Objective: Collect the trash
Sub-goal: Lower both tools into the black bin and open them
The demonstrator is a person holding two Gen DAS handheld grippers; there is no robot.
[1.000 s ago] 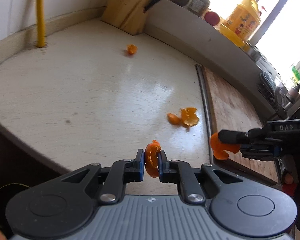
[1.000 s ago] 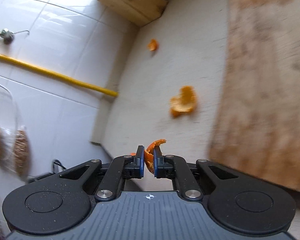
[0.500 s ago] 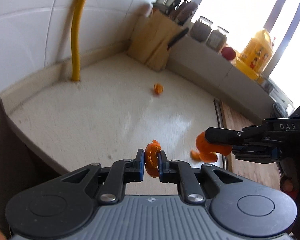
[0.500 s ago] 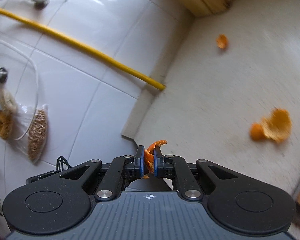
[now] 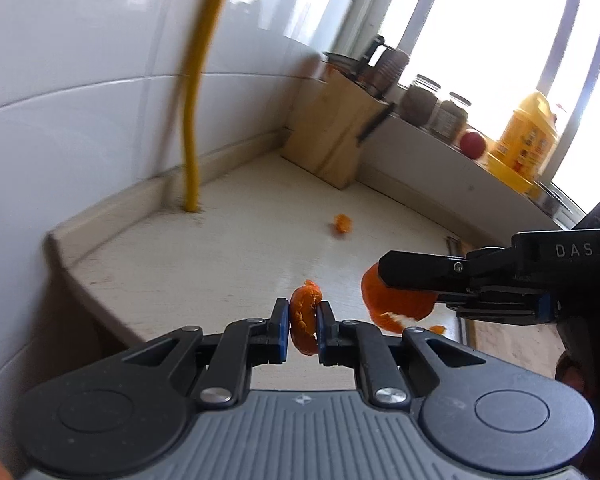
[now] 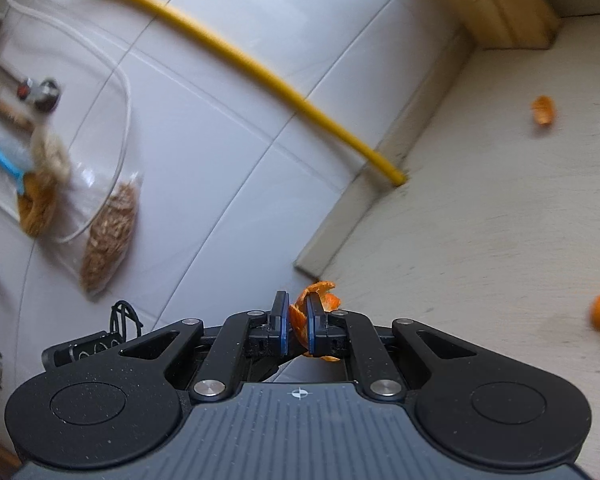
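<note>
Clearly both tools are clamped on orange peel, left tool [image 5: 303, 325] and right tool [image 6: 297, 323], so carry steadily; table [image 5: 236, 256] scraps wait at twelve o'clock.

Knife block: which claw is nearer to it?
Hard to call; maybe right. The knife block is far off across the counter from both the left claw and right claw.

Home kitchen, tiled wall [image 5: 100, 92], knife block [image 5: 332, 140], jars [image 5: 422, 100] & oil bottle [image 5: 528, 136] on sill
</note>
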